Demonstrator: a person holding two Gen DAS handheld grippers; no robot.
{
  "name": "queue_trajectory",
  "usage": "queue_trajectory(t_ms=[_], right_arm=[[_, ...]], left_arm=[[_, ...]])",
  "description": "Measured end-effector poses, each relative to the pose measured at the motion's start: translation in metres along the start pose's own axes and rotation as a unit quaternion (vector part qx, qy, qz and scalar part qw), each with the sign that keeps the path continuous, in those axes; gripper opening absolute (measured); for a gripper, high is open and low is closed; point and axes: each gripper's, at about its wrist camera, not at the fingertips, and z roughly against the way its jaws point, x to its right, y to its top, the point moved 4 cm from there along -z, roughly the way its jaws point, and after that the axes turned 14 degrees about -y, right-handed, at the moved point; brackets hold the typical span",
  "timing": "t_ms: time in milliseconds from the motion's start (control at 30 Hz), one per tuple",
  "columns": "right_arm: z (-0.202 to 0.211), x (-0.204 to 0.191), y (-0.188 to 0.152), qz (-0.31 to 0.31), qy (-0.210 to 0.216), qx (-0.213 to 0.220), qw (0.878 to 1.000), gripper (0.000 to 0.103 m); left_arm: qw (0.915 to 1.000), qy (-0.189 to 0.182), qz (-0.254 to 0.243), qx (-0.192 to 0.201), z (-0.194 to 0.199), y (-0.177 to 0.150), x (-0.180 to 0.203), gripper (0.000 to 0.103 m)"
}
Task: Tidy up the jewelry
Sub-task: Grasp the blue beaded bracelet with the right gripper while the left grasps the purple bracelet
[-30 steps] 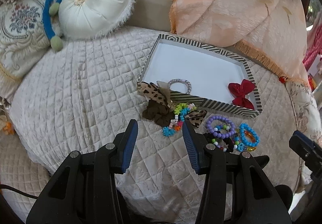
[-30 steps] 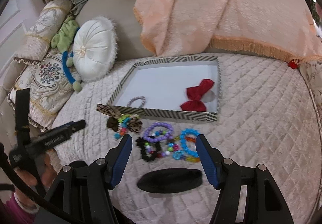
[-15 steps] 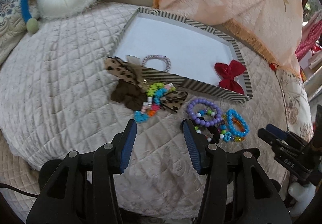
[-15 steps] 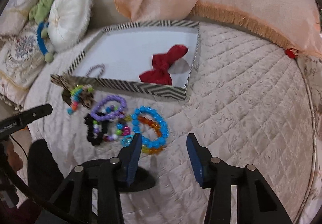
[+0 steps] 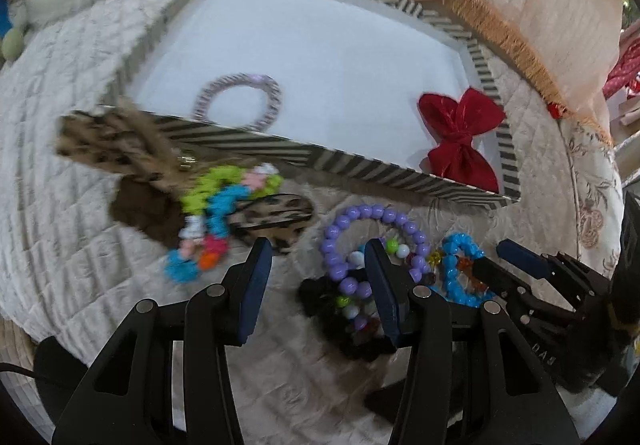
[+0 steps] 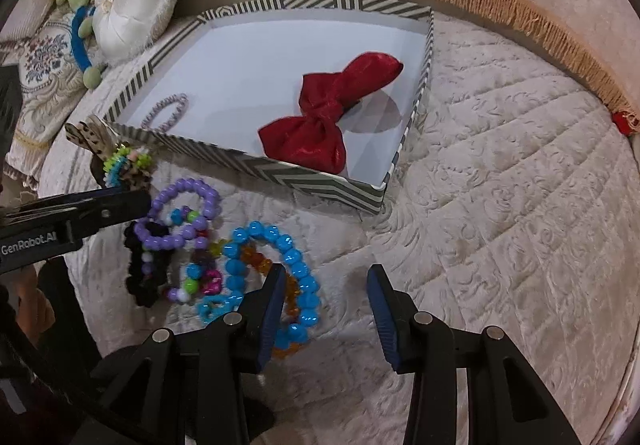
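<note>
Open right gripper [image 6: 326, 299] over quilt [image 6: 500, 245], blue bracelet [image 6: 276, 245] beside striped tray [image 6: 320, 181].

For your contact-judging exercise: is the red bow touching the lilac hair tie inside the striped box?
Apart. The right wrist view shows bare white box floor between the red bow and the lilac hair tie.

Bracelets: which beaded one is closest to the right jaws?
The bright blue chunky-bead bracelet. It lies right beside the right gripper, overlapping an amber one; the purple round-bead bracelet lies farther left.

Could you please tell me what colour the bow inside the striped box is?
Red; the bow shows best in the right wrist view.
</note>
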Motion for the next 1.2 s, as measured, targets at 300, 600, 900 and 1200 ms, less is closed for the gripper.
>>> queue_trajectory(t_ms=[300,600,900,1200], right_arm=[[0.005,0.006,0.003,0.0,0.01,0.012,1.0,0.04],[-0.004,-0.002,0.008,0.033,-0.005,0.015,0.999,0.031],[-0.01,-0.01,0.007,0.064,-0.022,0.025,0.997,0.027],[-0.012,0.005,0.009,0.027,-0.017,0.029,0.999,0.02]], left_arm=[[0.9994,0.034,-0.002,0.007,-0.017,0.012,-0.003,0.048],[0.9986,0.04,-0.033,-0.009,-0.032,0.018,0.004,0.052],[0.997,0.04,-0.062,-0.024,-0.052,0.025,0.019,0.062],[0.9968,0.03,-0.073,-0.016,-0.05,0.035,0.019,0.008]])
